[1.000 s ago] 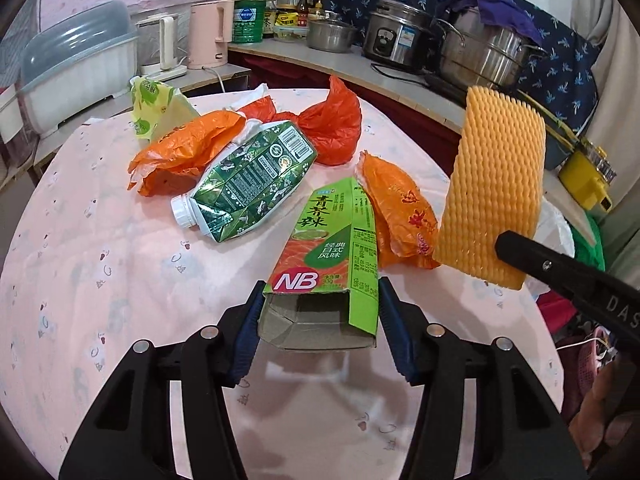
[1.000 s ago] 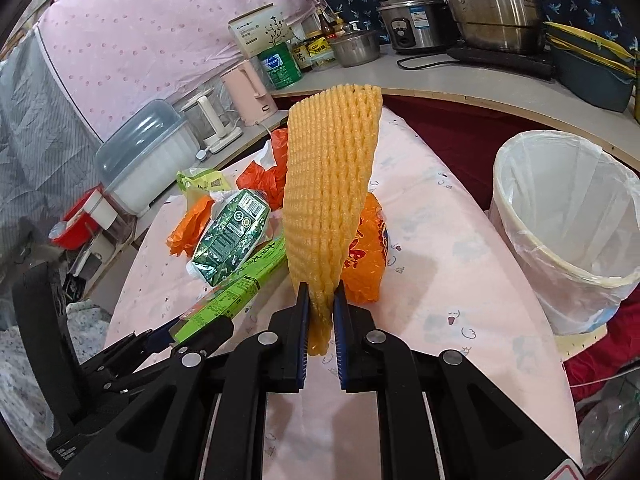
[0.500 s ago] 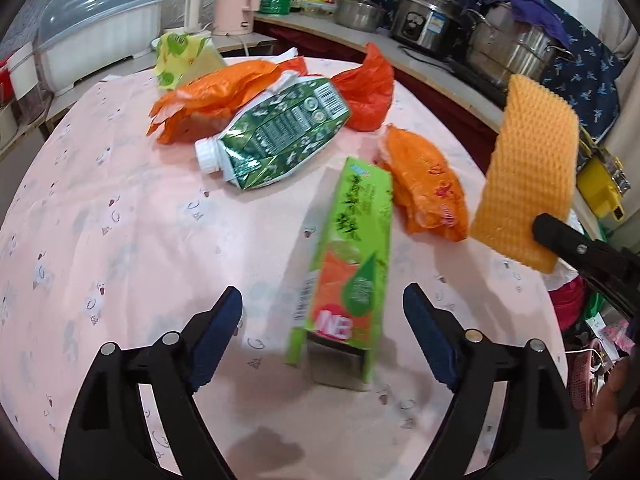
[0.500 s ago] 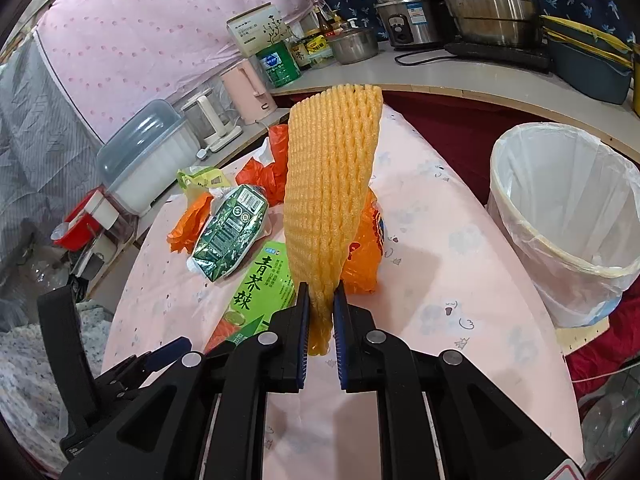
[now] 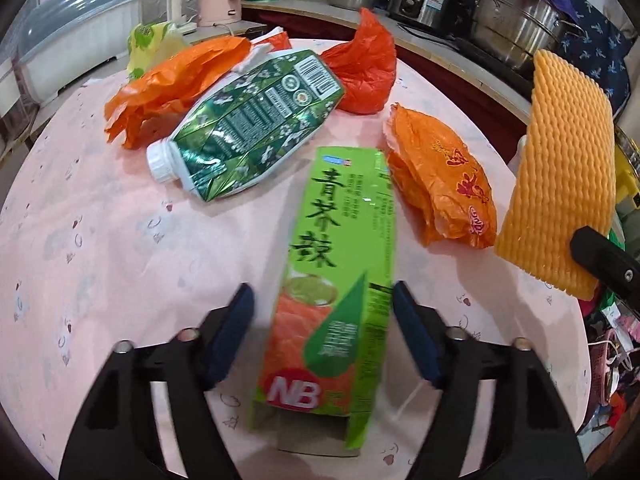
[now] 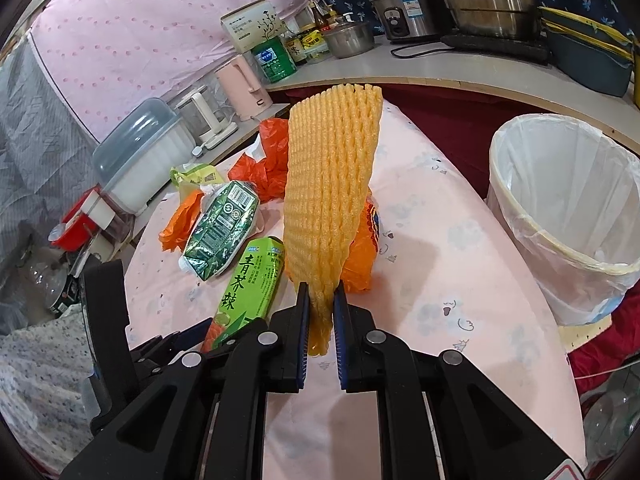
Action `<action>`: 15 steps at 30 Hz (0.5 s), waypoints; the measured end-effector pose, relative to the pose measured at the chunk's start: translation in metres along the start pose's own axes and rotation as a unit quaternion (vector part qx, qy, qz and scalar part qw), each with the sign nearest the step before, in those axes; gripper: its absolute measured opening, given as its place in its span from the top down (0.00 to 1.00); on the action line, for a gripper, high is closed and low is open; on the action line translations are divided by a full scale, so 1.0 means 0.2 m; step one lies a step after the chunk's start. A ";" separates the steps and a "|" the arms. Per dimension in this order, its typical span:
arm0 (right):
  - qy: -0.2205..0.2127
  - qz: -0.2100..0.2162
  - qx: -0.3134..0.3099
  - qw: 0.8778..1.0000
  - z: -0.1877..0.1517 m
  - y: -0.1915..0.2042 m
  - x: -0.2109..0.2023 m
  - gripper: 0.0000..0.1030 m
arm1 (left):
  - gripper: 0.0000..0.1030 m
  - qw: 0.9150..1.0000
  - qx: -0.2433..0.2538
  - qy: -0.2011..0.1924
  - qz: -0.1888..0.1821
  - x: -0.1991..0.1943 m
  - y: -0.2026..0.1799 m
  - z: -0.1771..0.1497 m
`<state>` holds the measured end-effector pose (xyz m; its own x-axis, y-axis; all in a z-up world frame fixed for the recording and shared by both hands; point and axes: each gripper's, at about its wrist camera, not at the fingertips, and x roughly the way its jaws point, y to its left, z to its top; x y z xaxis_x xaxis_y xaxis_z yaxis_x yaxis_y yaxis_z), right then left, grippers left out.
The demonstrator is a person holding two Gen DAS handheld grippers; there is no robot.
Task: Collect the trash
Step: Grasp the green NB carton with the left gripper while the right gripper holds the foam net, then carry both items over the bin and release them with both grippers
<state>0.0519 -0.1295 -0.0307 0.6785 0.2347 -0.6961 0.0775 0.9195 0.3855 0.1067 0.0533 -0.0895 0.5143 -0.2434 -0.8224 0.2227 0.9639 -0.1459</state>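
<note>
My left gripper [image 5: 322, 320] is open, its blue pads on either side of a green NB box [image 5: 336, 292] that lies flat on the pink table [image 5: 100, 240]; the box also shows in the right wrist view [image 6: 248, 284]. My right gripper [image 6: 320, 312] is shut on a yellow foam net [image 6: 328, 196] and holds it upright above the table; the net also shows at the right of the left wrist view [image 5: 560, 184]. A white-lined trash bin [image 6: 568, 216] stands to the right of the table.
A dark green carton [image 5: 248, 136], orange bags [image 5: 440, 184] [image 5: 172, 84], a red bag [image 5: 364, 68] and a yellow-green wrapper [image 5: 152, 44] lie further back. Pots, a kettle and bottles stand on the counter [image 6: 440, 68] behind.
My left gripper opened and let the green box drop flat onto the table, then moved in around its near end. The right gripper kept holding the foam net still.
</note>
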 end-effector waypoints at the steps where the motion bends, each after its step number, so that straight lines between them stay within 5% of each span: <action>1: 0.000 0.000 0.001 1.000 0.00 0.00 0.00 0.89 | 0.47 1.000 0.002 0.000 0.002 0.00 -0.01 0.00; 15: -0.026 0.007 -0.002 1.000 0.04 0.00 -0.10 0.89 | 0.50 0.998 -0.006 -0.060 -0.010 -0.28 -0.06 0.04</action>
<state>0.0436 -0.1367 -0.0128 0.7160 0.2305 -0.6589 0.0660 0.9174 0.3925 0.0830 0.0550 -0.0378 0.6050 -0.2739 -0.7476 0.2243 0.9596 -0.1700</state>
